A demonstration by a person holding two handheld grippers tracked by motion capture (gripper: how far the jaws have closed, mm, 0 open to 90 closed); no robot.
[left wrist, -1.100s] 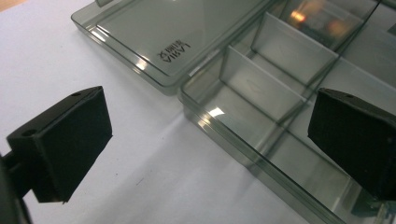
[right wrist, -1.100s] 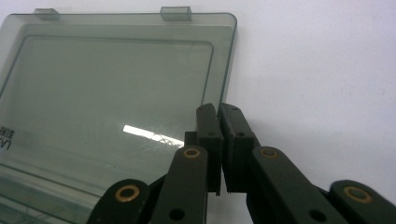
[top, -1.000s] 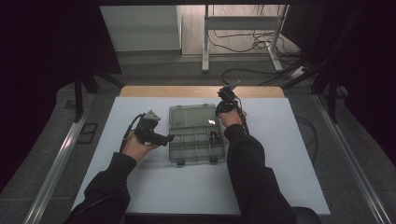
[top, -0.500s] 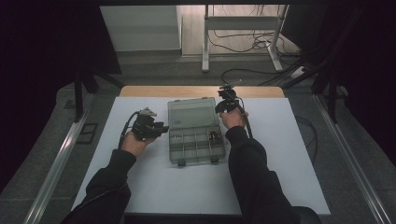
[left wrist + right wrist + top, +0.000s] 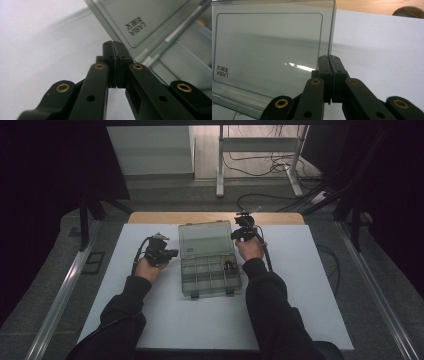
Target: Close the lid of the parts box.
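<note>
The left gripper [image 5: 172, 253] has been brought nearer the box [image 5: 210, 275], its jaws just clenched empty; the right gripper [image 5: 234, 235] is clenched beside the raised lid [image 5: 205, 237].

Open box between 2 grippers
Clear box [image 5: 209, 262] on white table [image 5: 295, 295]; left gripper [image 5: 169, 253] at its 9 o'clock, right gripper [image 5: 237, 234] at 2 o'clock beside the lid.

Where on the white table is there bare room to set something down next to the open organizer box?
Bare white table runs right of the organizer box past the right sleeve, also in front of the box between the forearms, and at the far left corner. It is crowded beside the raised lid, where the left gripper and right gripper sit.
</note>
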